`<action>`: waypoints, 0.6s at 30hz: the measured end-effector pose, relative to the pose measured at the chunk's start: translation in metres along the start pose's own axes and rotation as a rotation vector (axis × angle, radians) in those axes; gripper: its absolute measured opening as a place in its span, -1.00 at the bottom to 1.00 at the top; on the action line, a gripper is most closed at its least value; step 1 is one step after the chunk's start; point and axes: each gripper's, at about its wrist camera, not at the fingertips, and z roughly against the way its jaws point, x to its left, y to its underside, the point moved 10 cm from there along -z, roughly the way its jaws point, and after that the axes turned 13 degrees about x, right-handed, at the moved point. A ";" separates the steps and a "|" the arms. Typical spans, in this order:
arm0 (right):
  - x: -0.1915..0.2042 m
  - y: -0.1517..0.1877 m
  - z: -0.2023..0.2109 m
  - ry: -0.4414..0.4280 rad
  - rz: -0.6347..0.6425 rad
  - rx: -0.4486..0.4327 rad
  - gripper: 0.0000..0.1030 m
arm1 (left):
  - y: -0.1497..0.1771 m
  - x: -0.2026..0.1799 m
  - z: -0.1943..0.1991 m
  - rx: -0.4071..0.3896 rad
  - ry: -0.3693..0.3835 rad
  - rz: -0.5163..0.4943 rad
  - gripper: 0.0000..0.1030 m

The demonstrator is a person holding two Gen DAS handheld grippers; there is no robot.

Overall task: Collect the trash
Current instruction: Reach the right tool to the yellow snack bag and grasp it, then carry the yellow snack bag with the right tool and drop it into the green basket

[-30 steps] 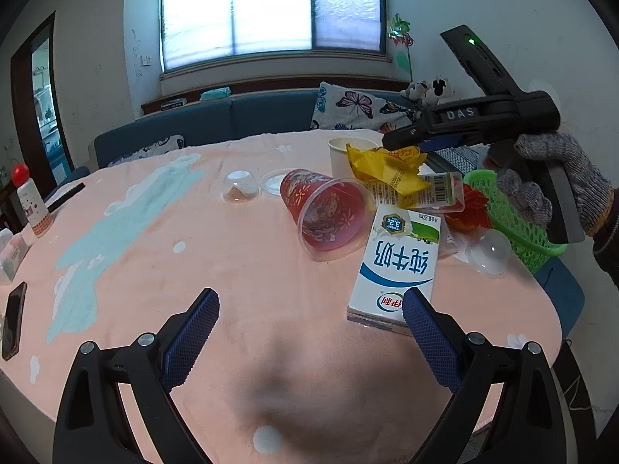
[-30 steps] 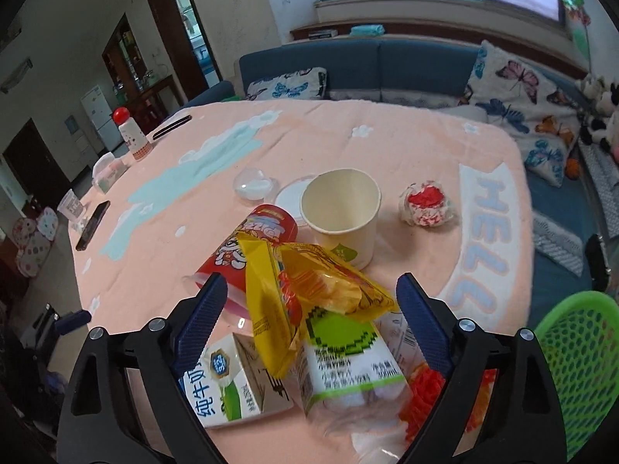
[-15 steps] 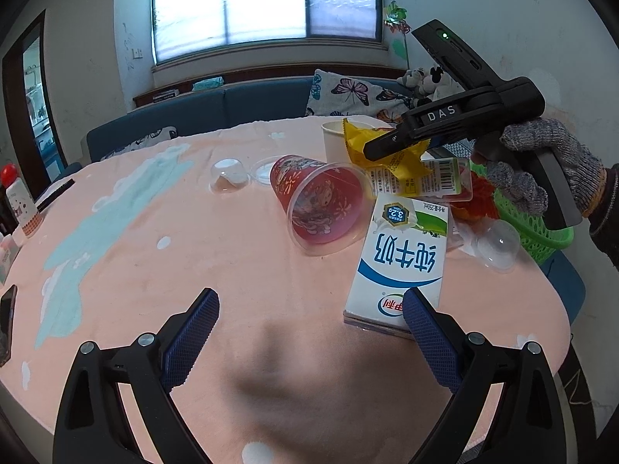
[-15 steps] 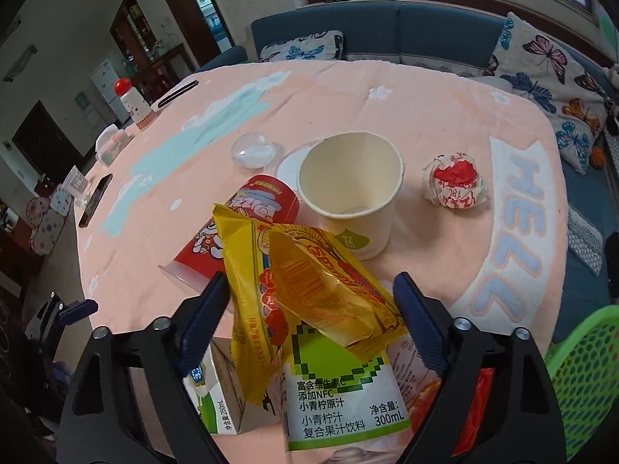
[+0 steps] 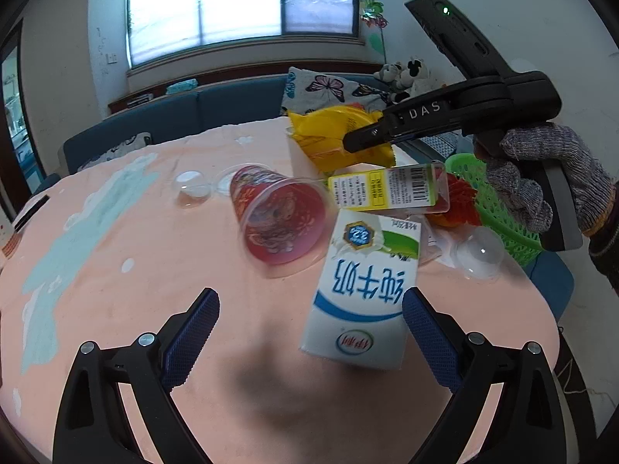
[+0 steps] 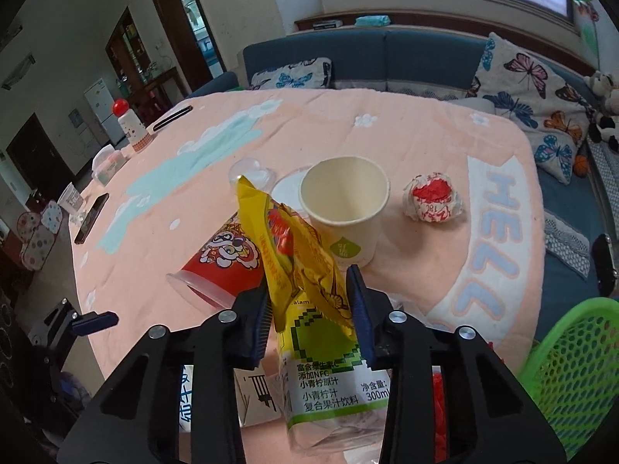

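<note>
Pinching yellow wrapper (image 6: 298,255), right gripper (image 6: 309,309) "DAS", bottle (image 6: 329,379) reading "300ml", left gripper (image 5: 309,321) fingers wide

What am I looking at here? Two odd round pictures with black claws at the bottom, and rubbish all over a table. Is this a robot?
No robot: a person holds a pair of hand tongs in each hand, and each carries a wide-angle camera looking along its fingers. One picture is from the left tongs, which are open above a white and blue milk carton. The other is from the right tongs, shut on a yellow crinkly snack wrapper. On the pink tablecloth also lie a tipped red plastic cup, an upright cream paper cup and a clear juice bottle with a green label. A green mesh basket waits at the table's edge.
</note>
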 end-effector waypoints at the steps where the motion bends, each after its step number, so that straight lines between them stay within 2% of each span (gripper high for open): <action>1: 0.001 0.000 0.003 0.000 -0.003 -0.010 -0.39 | -0.002 -0.003 -0.002 0.003 0.014 -0.003 0.80; 7: 0.002 0.004 0.024 0.001 -0.023 -0.063 -0.44 | -0.014 -0.018 -0.023 0.040 0.081 -0.017 0.79; 11: 0.001 0.010 0.040 -0.004 -0.041 -0.098 -0.44 | -0.017 -0.026 -0.032 0.061 0.118 -0.027 0.63; 18: -0.012 0.027 0.080 0.015 -0.091 -0.175 -0.44 | -0.019 -0.035 -0.046 0.101 0.147 -0.026 0.51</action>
